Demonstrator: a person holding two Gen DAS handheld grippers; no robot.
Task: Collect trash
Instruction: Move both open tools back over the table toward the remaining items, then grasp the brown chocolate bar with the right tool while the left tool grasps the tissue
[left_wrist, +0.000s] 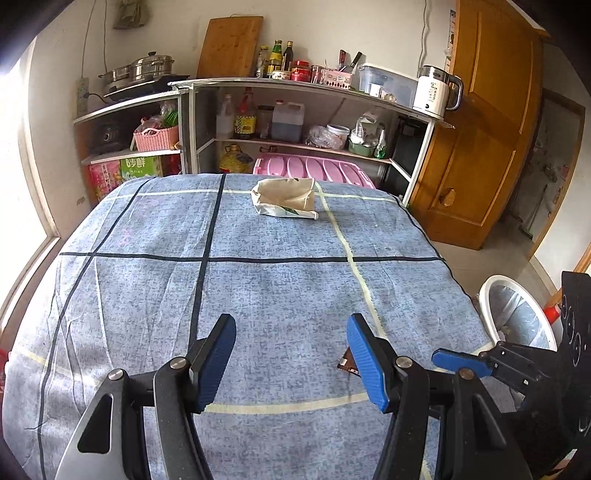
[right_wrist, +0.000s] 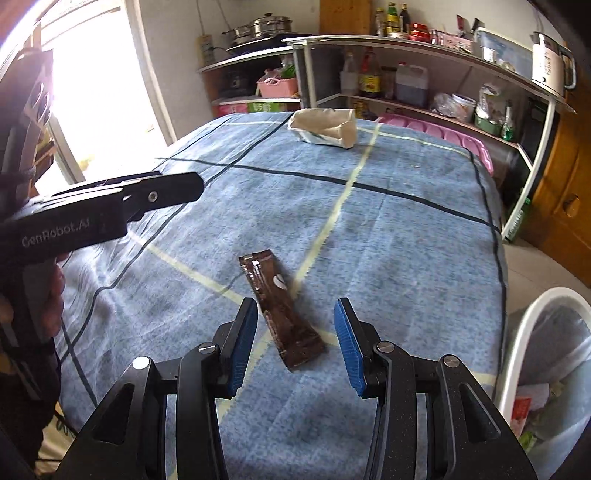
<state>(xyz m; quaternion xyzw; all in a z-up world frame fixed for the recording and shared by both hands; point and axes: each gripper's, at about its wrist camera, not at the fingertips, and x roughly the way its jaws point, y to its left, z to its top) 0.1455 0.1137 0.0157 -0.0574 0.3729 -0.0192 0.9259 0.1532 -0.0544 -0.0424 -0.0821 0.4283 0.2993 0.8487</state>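
A brown sachet wrapper (right_wrist: 281, 314) lies flat on the blue checked tablecloth (right_wrist: 388, 251). My right gripper (right_wrist: 295, 345) is open, with its fingers either side of the wrapper's near end and a gap on both sides. In the left wrist view only a corner of the wrapper (left_wrist: 347, 366) shows beside my open, empty left gripper (left_wrist: 291, 362). A crumpled beige paper bag (left_wrist: 284, 197) (right_wrist: 325, 127) sits at the far end of the table. The left gripper (right_wrist: 192, 190) appears side-on at the left of the right wrist view.
A white-rimmed trash bin (right_wrist: 532, 332) (left_wrist: 517, 314) with a clear liner and some rubbish stands on the floor off the table's right edge. Shelves (left_wrist: 295, 142) of bottles and jars stand behind the table, and a wooden door (left_wrist: 487, 129) is at the right.
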